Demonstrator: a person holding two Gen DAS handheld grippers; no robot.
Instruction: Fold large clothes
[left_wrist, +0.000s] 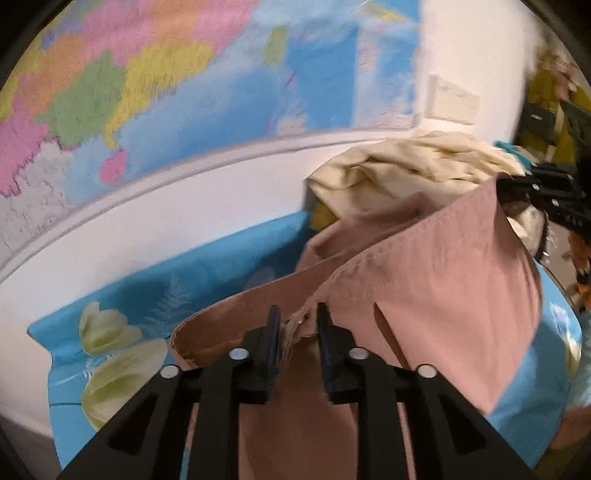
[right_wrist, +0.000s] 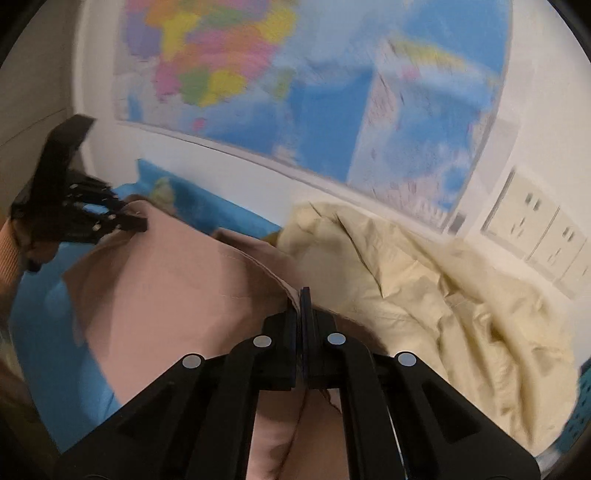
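Both black grippers, left (left_wrist: 298, 325) and right (right_wrist: 302, 306), pinch seamed, matte pink garment (left_wrist: 443, 280).

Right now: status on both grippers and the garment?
Left gripper and right gripper each clamp the pink garment's edge. Garment held up, unfolded. Cream cloth heaped right behind it.

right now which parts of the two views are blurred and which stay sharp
Left wrist view: the wall map and cream garment are motion-smeared, the left claw and the pink garment seam stay fairly crisp. Right wrist view: map again blurred, the right claw sharp; fisheye bends the wall trim.
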